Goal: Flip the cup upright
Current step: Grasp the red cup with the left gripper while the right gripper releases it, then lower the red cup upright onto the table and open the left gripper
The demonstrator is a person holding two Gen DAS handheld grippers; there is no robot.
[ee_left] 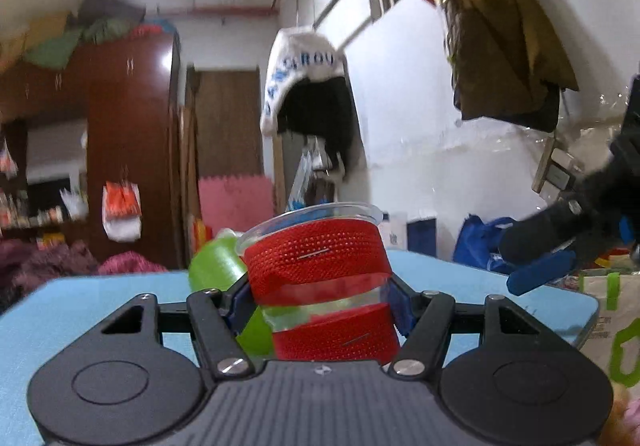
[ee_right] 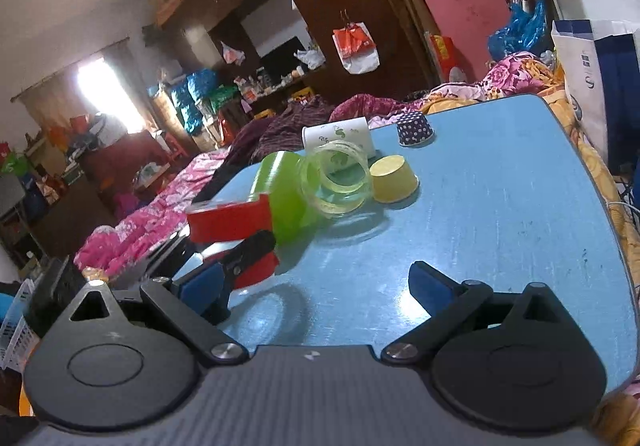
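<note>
My left gripper [ee_left: 320, 304] is shut on a clear plastic cup with red tape bands [ee_left: 320, 270], held almost upright with its rim up, above the blue table [ee_left: 100, 310]. The same red-taped cup [ee_right: 230, 224] shows at the left of the right wrist view, gripped by the left gripper's fingers [ee_right: 256, 246]. A clear cup with green tape [ee_right: 304, 193] lies on its side on the table, mouth toward me; it also shows behind the red cup [ee_left: 218, 266]. My right gripper [ee_right: 316, 286] is open and empty over the table [ee_right: 500, 226].
A yellow cup [ee_right: 394, 177] and a dark polka-dot cup [ee_right: 416, 127] stand upside down on the table's far part. A white patterned cup [ee_right: 340, 137] lies on its side behind them. Bedding and bags lie beyond the table edges.
</note>
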